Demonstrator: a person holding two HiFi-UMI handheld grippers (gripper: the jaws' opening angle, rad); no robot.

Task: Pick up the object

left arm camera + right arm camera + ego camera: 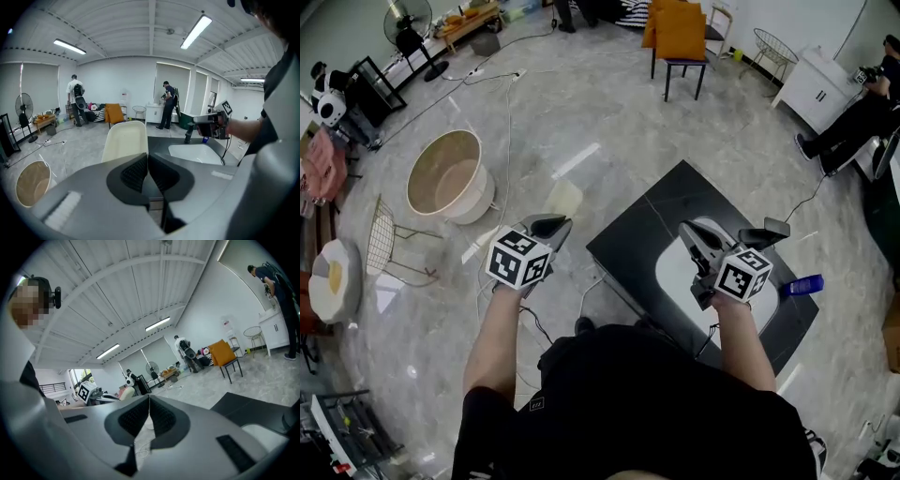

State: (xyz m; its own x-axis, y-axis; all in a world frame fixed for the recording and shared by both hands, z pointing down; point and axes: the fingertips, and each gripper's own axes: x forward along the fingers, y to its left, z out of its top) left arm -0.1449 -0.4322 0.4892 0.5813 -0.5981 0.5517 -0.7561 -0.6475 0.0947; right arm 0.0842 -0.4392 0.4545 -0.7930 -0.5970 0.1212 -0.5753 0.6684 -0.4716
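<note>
A small blue object lies on the black table near its right edge, beside a white tray. It also shows as a blue spot in the left gripper view, next to a dark upright thing. My right gripper hovers over the tray, shut and empty, and its pads meet in its own view. My left gripper hangs over the floor left of the table, shut with nothing between its pads. Both grippers are apart from the blue object.
A cream chair stands at the table's left edge. On the floor to the left are a round beige tub and a wire chair, with cables running past. An orange chair stands at the back. A seated person is far right.
</note>
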